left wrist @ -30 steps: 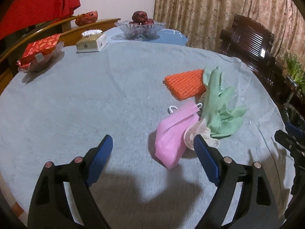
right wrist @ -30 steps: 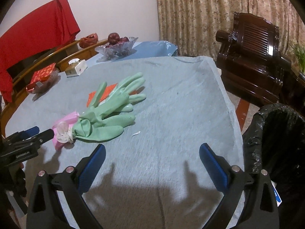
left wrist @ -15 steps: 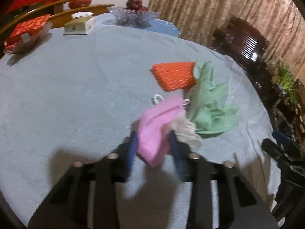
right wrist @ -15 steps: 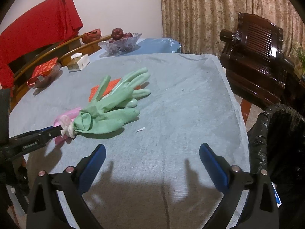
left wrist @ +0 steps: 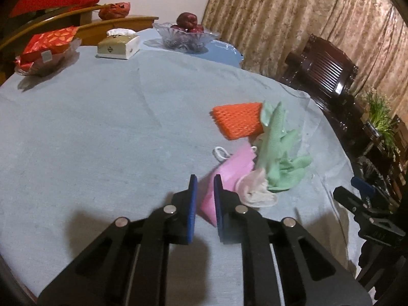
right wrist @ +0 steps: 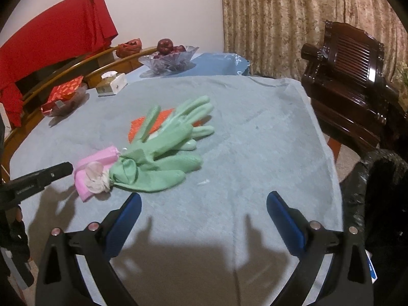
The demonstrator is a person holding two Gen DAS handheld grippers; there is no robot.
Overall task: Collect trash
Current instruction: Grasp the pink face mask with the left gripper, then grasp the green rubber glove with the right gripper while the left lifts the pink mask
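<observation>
Counter (left wrist: 76, 137), grey cloth over it, carries the whole trash pile toward its right half; the black-lined bin (right wrist: 377, 204) stands off the counter's right edge, just beside my right claw (right wrist: 204, 216), well apart from the left one. Green rubber gloves (right wrist: 165, 153) are the biggest item: long axis runs from the bunched cuffs near me out to the fingers pointing away and to the right, and they lie ahead-left of the right claw, nearer to it than to anything else of mine. Orange mesh pad (left wrist: 238, 121) lies beyond, partly under the glove fingers. Pink pad (left wrist: 229, 170) lies with its long axis running away from my left claw (left wrist: 204, 204) toward the upper right; its near end sits between the left claw's blue fingers (left wrist: 191, 204), which are drawn in close on either side of it (looks like a grip on that near corner, far end seemingly resting by the gloves). Pale crumpled wad (left wrist: 255, 188) touches the pad's right side and the glove cuffs. Right claw: spread wide, holding nothing, hovering over bare cloth. Judgement: the coming move turns on the pad being on the far side from the bin, so the left claw must carry it rightward across the gloves; the wad may drag along. Small white scrap (right wrist: 203, 182) lies just past the right claw's gap.
</observation>
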